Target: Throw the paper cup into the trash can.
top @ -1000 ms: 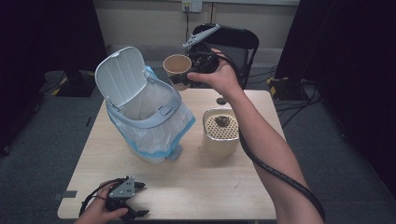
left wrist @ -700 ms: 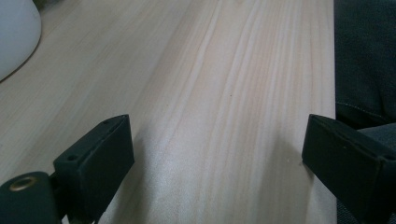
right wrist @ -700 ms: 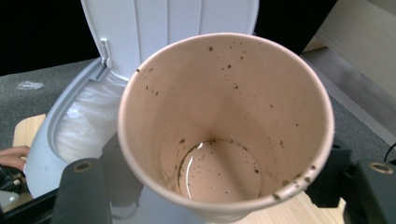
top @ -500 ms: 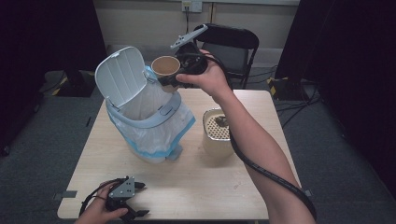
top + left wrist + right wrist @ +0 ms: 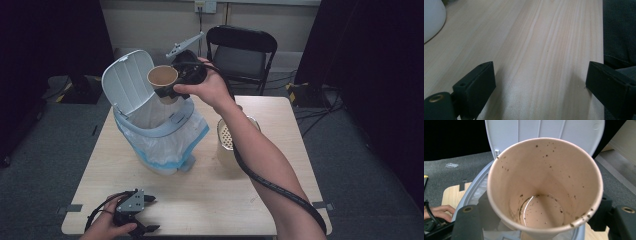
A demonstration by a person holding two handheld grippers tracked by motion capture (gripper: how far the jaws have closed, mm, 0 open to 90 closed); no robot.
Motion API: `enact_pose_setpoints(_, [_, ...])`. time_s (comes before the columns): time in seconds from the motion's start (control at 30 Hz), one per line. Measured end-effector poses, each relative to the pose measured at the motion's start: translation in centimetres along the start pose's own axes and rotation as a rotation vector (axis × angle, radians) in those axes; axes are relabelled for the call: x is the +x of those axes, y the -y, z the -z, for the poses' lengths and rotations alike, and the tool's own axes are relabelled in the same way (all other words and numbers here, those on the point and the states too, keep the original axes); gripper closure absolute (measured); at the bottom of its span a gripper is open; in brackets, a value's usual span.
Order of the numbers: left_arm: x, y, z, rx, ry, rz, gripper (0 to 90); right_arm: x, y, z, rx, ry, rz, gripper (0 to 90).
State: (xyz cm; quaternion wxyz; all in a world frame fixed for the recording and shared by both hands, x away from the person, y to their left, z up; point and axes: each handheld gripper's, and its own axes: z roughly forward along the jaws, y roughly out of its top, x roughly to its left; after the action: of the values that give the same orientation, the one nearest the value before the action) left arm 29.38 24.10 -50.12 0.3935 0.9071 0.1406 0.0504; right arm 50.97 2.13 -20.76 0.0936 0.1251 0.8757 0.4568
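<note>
One unprinted paper cup (image 5: pixel 544 187) in right claw (image 5: pixel 167 90), above bin (image 5: pixel 150 135).

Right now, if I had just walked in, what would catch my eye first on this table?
Most likely the brown paper cup, pinched in the right tongs and held above the open white bin with its plastic liner; the right gripper view shows the cup empty but speckled with dark specks. Next, the perforated beige canister right of the bin, then the left tongs open at the near edge.
</note>
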Motion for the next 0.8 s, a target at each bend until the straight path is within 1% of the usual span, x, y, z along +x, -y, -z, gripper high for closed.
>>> enact_pose_setpoints(0.03, [0.0, 0.0, 0.0, -0.008, 0.004, 0.000, 8.4, 0.1, 0.0, -0.4, 0.000, -0.006, -0.004, 28.6])
enact_pose_setpoints(0.1, [0.0, 0.0, 0.0, -0.003, -0.002, -0.001, 8.4, 0.0, 0.0, -0.6, 0.001, -0.007, 0.001, 28.5])
enact_pose_setpoints(0.17, [0.0, 0.0, 0.0, -0.003, -0.001, -0.001, 8.4, 0.0, 0.1, -1.2, 0.003, -0.013, -0.005, 28.5])
enact_pose_setpoints(0.47, [0.0, 0.0, 0.0, -0.003, -0.003, -0.004, 8.2, -0.3, 0.3, -2.6, 0.004, -0.029, -0.012, 28.2])
enact_pose_setpoints(0.5, [0.0, 0.0, 0.0, -0.003, -0.003, -0.004, 8.2, -0.3, 0.4, -3.0, 0.004, -0.034, -0.013, 28.0])
enact_pose_setpoints(0.57, [0.0, 0.0, 0.0, -0.003, -0.003, -0.004, 8.2, -0.3, 0.4, -3.1, 0.005, -0.035, -0.015, 27.8])
enact_pose_setpoints(0.63, [0.0, 0.0, 0.0, -0.003, -0.003, -0.004, 8.2, -0.2, 0.5, -3.6, 0.009, -0.038, -0.025, 27.4])
enact_pose_setpoints(0.8, [0.0, 0.0, 0.0, -0.003, -0.003, -0.004, 8.2, -0.2, 0.6, -4.0, 0.012, -0.043, -0.026, 26.5])
